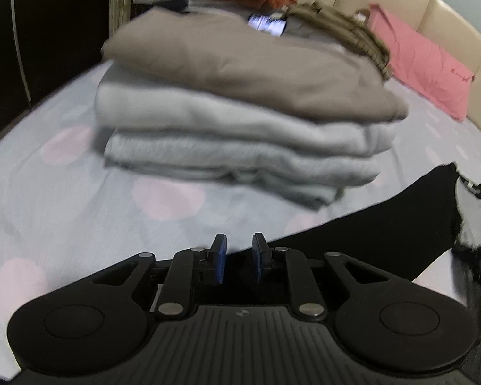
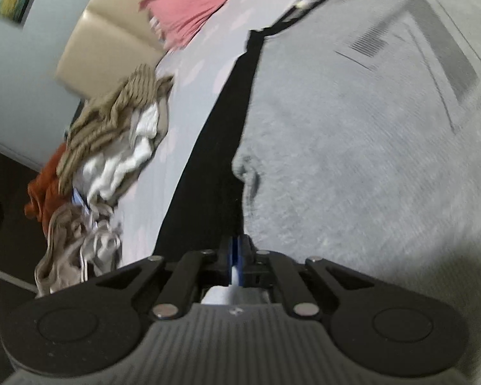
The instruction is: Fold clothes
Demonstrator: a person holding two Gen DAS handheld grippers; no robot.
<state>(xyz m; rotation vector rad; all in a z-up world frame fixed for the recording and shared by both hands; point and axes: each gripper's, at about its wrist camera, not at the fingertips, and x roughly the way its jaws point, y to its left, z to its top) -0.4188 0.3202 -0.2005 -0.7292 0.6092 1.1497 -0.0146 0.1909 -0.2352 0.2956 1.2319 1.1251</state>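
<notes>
Step in hand, as I judge it: folding the grey sweatshirt (image 2: 352, 160) with black sleeve (image 2: 215, 166), spread on the bedsheet (image 1: 64, 192).

Right gripper (image 2: 236, 256): fingers clenched together, a thin sliver of pale cloth visible between the pads. It looks like a pinch on the sweatshirt's edge, near the seam where grey body meets black sleeve. The body spreads ahead and right of the fingertips; the sleeve runs straight ahead and slightly left.

Left gripper (image 1: 239, 256): fingers stand a little apart, gap plainly visible, nothing between them. Black fabric (image 1: 384, 224), likely the same garment's sleeve, lies just beyond and right of the fingertips; contact not certain. Motion blur in both views.

Stack of folded clothes (image 1: 240, 122) sits ahead of the left fingers, well apart. Unfolded pile (image 2: 105, 160) lies left of the right fingers. Pink pillow (image 1: 426, 73) lies against the headboard, far right.

Next move, my judgement: left fingers need to close on the black sleeve edge, then both hands carry the side across the body, keeping the cloth taut to avoid bunching.
</notes>
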